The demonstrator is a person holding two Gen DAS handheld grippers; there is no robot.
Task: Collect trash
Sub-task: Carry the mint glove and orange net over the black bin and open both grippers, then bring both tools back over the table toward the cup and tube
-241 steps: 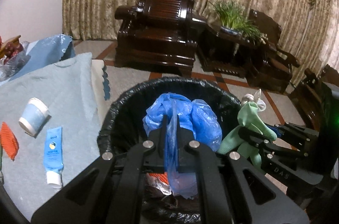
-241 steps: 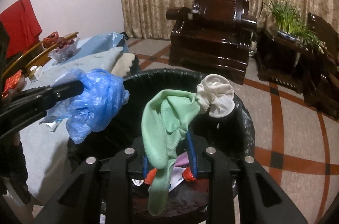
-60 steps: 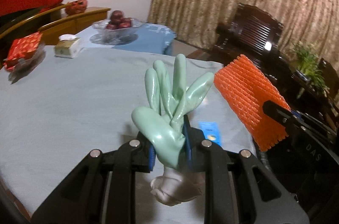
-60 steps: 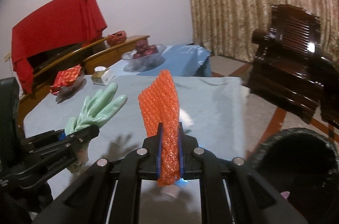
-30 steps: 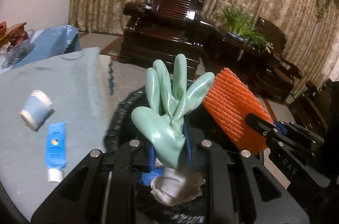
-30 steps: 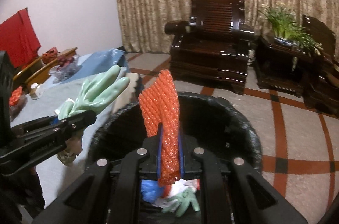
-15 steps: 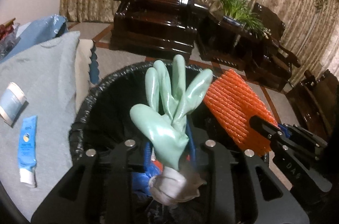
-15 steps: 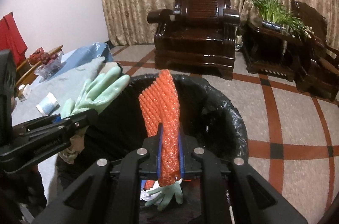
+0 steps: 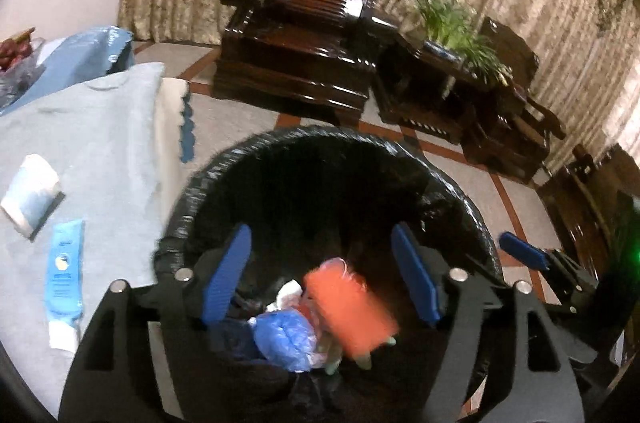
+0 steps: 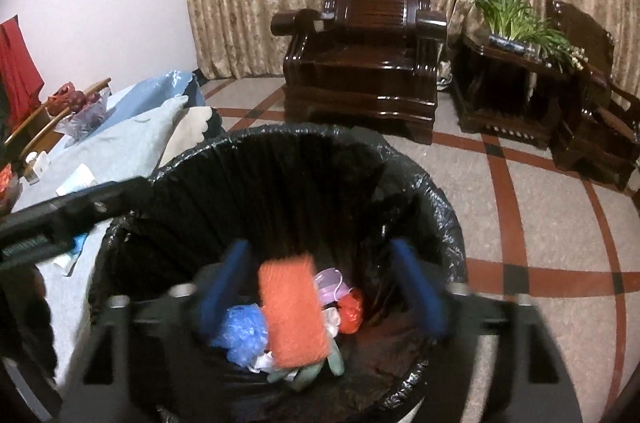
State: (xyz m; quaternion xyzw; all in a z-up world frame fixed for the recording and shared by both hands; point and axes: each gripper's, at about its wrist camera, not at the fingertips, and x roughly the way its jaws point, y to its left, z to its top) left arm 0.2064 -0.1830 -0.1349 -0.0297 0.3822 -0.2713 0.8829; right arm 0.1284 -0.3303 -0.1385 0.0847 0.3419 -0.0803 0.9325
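Observation:
A bin lined with a black bag (image 9: pixel 320 135) (image 10: pixel 280 135) stands right under both grippers. My left gripper (image 9: pixel 320 235) hangs over its mouth, jaws opening, nothing between the blue pads. My right gripper (image 10: pixel 320 251) is beside it over the bin, jaws also opening, holding nothing; one of its pads (image 9: pixel 522 251) shows at the right. An orange ribbed sheet (image 9: pixel 348 307) (image 10: pixel 294 311), blurred, lies in the bin on top of a pale green glove (image 10: pixel 304 371), next to a blue plastic bag (image 9: pixel 284 335) (image 10: pixel 242 337) and other scraps.
Left of the bin is a table with a grey cloth (image 9: pixel 100 127) carrying a paper cup (image 9: pixel 30 195) and a blue tube (image 9: pixel 64 287). A fruit bowl (image 10: pixel 80 107) sits farther back. A dark wooden armchair (image 10: pixel 360 63) and a side table with a plant (image 10: pixel 516 19) stand behind, on tiled floor.
Both grippers went from shut to wide. The green glove left the left gripper and the orange sheet left the right one; both now lie in the bin.

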